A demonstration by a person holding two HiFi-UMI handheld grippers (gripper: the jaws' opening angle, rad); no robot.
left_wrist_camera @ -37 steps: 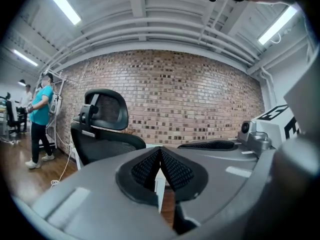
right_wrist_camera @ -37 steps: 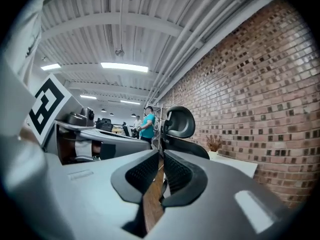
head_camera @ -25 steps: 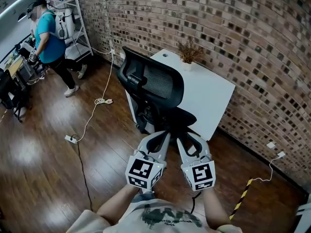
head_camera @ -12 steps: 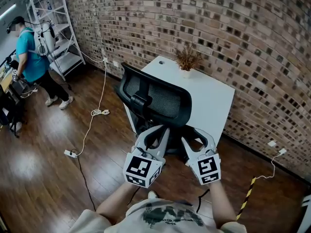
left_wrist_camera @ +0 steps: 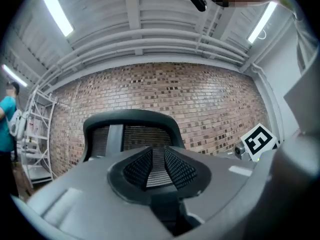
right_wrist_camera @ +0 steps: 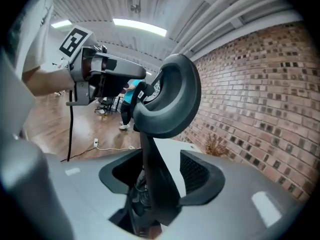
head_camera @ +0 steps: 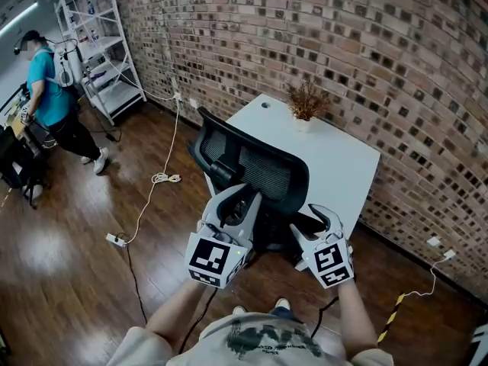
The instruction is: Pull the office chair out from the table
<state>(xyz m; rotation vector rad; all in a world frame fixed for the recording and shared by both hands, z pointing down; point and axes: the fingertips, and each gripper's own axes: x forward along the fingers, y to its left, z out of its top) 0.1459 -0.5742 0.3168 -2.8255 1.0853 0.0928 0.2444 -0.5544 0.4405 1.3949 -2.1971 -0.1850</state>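
Both jaws are opening, your left hand-held gripper [head_camera: 242, 200] narrow and empty, your right hand-held gripper [head_camera: 313, 223] wide round the armrest post [right_wrist_camera: 155, 174] — likely because the office chair [head_camera: 259, 170] sits just beside the table [head_camera: 339, 155], seemingly out.

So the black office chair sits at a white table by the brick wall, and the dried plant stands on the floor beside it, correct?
Not quite. The dried plant stands on top of the white table, at its edge nearest the brick wall, not on the floor. The head view shows this. The rest holds: the black office chair is at that table.
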